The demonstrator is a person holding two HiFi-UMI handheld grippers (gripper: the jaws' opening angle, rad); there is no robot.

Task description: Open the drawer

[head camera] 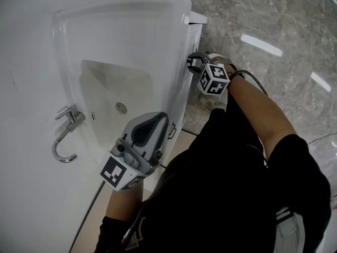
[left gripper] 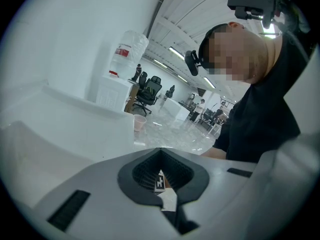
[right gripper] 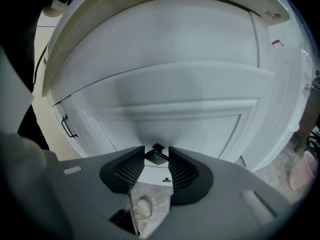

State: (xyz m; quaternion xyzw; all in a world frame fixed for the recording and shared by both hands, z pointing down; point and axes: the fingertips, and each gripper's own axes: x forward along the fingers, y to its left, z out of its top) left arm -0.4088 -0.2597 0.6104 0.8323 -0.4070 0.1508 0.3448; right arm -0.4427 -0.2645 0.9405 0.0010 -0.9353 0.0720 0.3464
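Note:
A white vanity cabinet stands under a white sink. On its panelled front a small black handle lies right between the fingertips of my right gripper, whose jaws stand wide on either side of it; I see no pad pressing on it. In the head view my right gripper is up against the cabinet's upper front, and the handle is hidden there. My left gripper hovers over the sink's near rim, away from the cabinet front. Its tips meet, shut on nothing.
A chrome faucet curves over the basin at the left. A second black handle sits further along the cabinet front. Grey marble floor lies to the right. A water dispenser stands behind.

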